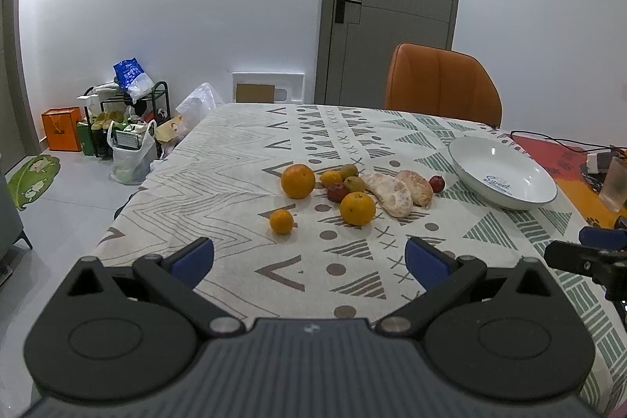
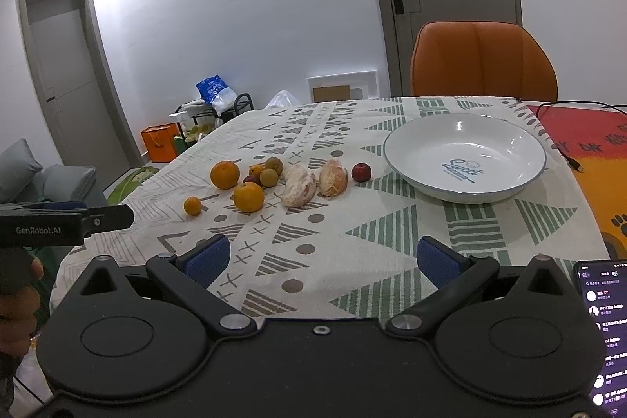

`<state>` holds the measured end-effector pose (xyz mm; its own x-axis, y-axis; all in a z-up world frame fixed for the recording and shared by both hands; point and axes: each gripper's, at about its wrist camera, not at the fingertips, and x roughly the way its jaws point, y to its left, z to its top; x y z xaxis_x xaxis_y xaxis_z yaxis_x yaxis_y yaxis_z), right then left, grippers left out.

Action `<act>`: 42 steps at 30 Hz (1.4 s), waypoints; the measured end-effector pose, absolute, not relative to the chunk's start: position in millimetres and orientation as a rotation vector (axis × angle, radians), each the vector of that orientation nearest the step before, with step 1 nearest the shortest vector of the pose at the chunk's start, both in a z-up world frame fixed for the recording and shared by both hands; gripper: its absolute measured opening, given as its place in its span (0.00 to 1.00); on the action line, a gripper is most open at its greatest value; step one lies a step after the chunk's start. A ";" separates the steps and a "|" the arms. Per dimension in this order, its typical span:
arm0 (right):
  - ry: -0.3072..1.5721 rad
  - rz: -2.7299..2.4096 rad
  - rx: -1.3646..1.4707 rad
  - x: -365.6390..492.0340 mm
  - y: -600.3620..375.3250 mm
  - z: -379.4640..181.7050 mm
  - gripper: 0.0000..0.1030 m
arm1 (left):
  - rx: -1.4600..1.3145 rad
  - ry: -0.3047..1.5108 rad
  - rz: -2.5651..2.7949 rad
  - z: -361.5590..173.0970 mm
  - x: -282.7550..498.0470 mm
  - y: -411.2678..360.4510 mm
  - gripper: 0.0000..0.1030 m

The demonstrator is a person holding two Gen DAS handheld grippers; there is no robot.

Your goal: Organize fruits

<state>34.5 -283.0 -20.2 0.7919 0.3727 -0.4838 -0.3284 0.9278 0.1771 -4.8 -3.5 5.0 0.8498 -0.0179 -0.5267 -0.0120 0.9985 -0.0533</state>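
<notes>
Fruits (image 1: 345,189): clustered on the tablecloth (image 1: 235,159), well ahead of both tongs.
Left gripper (image 1: 309,259): spread wide, holding nothing.
Right gripper (image 2: 323,259): spread wide, holding nothing.

Ahead of me on the desk lies a loose cluster of fruit: a large orange (image 2: 225,175) at far left, a second orange (image 2: 249,197) nearer, and a small tangerine (image 2: 192,205) nearest left. Two peeled pomelo segments (image 2: 298,185) lie side by side to their right, then a small red fruit (image 2: 361,172). The white bowl (image 2: 403,159) marked "Sweet" sits upright, farther right.
</notes>
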 end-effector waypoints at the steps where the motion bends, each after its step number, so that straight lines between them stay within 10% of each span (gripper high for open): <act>1: 0.538 0.377 0.086 34.4 -282.9 -19.8 1.00 | -0.055 0.554 -0.003 5.0 -4.9 -3.6 1.00; 42: 0.584 0.391 0.088 92.1 -268.4 -37.9 1.00 | -0.128 0.576 0.001 -17.3 50.0 17.4 0.92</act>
<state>92.1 -268.4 -37.9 0.7629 0.3842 -0.5199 -0.3347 0.9228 0.1909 50.0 17.4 -17.3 0.8388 -0.0351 -0.5433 -0.0364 0.9921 -0.1204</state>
